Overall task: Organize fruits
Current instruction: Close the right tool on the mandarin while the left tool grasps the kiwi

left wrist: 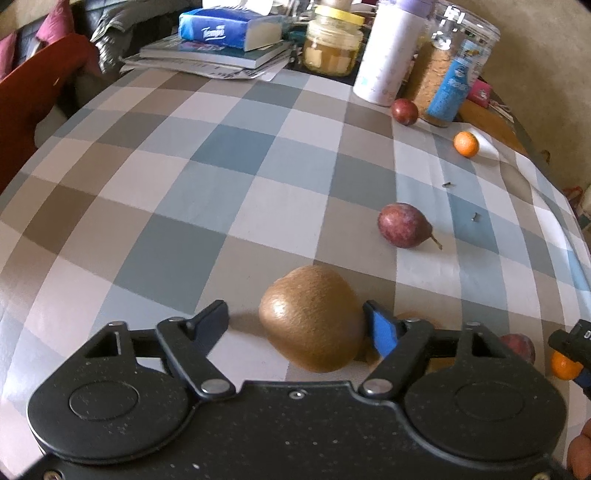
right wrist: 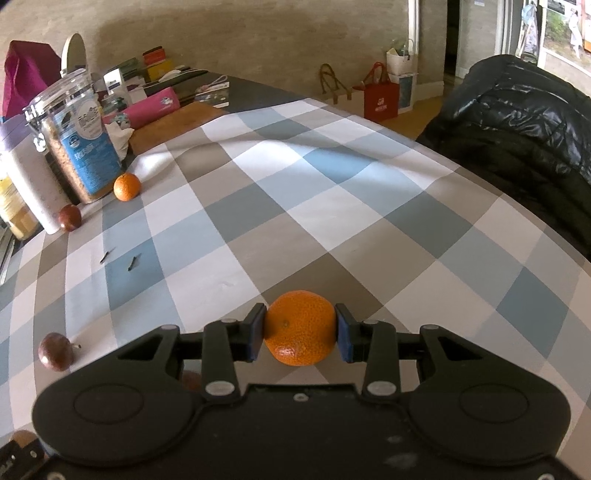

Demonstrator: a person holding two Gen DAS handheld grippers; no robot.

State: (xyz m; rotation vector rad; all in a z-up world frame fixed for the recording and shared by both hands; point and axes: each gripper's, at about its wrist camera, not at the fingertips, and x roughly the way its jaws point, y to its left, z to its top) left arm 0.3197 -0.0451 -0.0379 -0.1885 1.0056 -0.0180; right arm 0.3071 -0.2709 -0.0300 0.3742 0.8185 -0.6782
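Here's the kiwi, brown and fuzzy, sitting on the checked table right between the fingers of the left tongs. The right-hand blue pad is up against its side, but the left-hand pad stands clear with a gap, so the left tongs are wide and not gripping. Tucked behind the kiwi and that finger is another brownish fruit, mostly hidden.

Over to the right tongs, and they've got a mandarin squeezed pad to pad, both blue pads pressed flat on its sides, just above the table near its close edge. In the left wrist view that same mandarin peeks in at the far right, with a dark red fruit just beside it, partly covered by the tongs' body.

Further out, a purple-red passion fruit with a short stalk lies alone on the cloth. Beyond it, a second mandarin and another dark red round fruit sit near the clear jar with the blue label, the red one just beside the white bottle. At the back there's a honey-coloured jar, a blue tissue pack on a stack of books, and in the right wrist view a black puffy jacket at the table's far side
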